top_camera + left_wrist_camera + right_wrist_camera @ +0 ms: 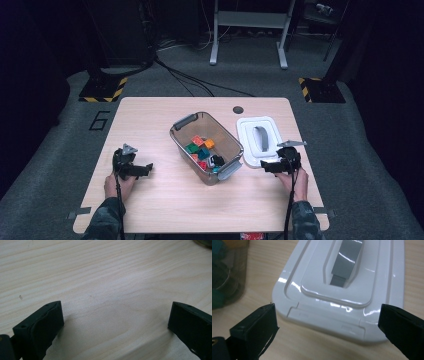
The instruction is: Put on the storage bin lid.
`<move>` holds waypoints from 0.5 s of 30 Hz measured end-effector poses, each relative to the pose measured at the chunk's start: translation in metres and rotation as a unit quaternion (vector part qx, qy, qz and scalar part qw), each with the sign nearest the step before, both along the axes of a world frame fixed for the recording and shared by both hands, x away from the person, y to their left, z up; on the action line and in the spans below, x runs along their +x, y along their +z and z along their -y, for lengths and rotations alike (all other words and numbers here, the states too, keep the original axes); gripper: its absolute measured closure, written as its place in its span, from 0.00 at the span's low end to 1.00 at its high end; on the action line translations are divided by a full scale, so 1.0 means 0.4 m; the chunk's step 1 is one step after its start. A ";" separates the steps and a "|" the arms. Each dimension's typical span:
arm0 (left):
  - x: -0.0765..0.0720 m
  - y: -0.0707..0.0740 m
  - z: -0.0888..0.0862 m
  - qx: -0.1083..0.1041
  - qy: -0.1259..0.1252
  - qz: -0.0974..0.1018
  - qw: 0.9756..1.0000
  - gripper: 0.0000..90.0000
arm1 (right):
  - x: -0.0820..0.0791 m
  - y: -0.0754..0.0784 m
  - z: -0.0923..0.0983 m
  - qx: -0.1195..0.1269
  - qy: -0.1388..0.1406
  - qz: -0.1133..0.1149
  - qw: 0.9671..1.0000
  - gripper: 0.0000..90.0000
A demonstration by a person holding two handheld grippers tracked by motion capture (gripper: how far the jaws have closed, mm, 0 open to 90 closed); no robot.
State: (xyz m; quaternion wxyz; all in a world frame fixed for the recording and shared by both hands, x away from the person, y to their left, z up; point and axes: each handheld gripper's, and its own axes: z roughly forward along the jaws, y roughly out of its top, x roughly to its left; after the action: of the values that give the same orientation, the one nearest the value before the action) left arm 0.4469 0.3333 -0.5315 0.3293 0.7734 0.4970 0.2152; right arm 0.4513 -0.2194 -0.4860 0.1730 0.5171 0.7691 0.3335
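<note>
Right gripper sitting at lower right of centre in the high view, jaws spread wide, pinching nothing. Pointing at the near short edge of the white rectangular plastic lid with a grey handle strip; in the right gripper view the lid filling the upper middle, its near edge lying between the two black jaws but apart from both. Lid lying flat on the pale wood-grain tabletop, right of centre in the high view, just beside the bin.

Left gripper resting at lower left of centre in the high view, jaws likewise spread wide and holding nothing. In the left gripper view, bare tabletop lying between the jaws.

Translucent grey plastic bin with grey end handles standing at the middle of the high view, set at a slant, uncovered. Holding small coloured toy blocks: orange, green, teal, red, black. Edge of the bin appearing at the upper left of the right gripper view, teal shapes showing blurred through its wall.

Round dark hole sitting in the tabletop above the lid. Black figure "6" marked on the grey floor at left of the tabletop.
</note>
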 end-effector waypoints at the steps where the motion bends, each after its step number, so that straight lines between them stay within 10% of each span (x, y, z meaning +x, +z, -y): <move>1: 0.000 -0.001 0.001 -0.003 0.002 0.001 1.000 0.00 | 0.009 0.002 -0.004 0.001 -0.002 -0.002 1.000 0.04; 15: 0.000 -0.001 0.001 -0.002 0.000 0.001 1.000 0.00 | 0.149 -0.005 -0.027 0.012 -0.040 -0.010 0.999 0.48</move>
State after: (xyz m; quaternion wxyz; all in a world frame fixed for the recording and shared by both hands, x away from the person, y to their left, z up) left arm 0.4470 0.3331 -0.5317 0.3315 0.7725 0.4971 0.2151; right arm 0.5109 -0.2087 -0.4880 0.1722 0.5525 0.7457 0.3301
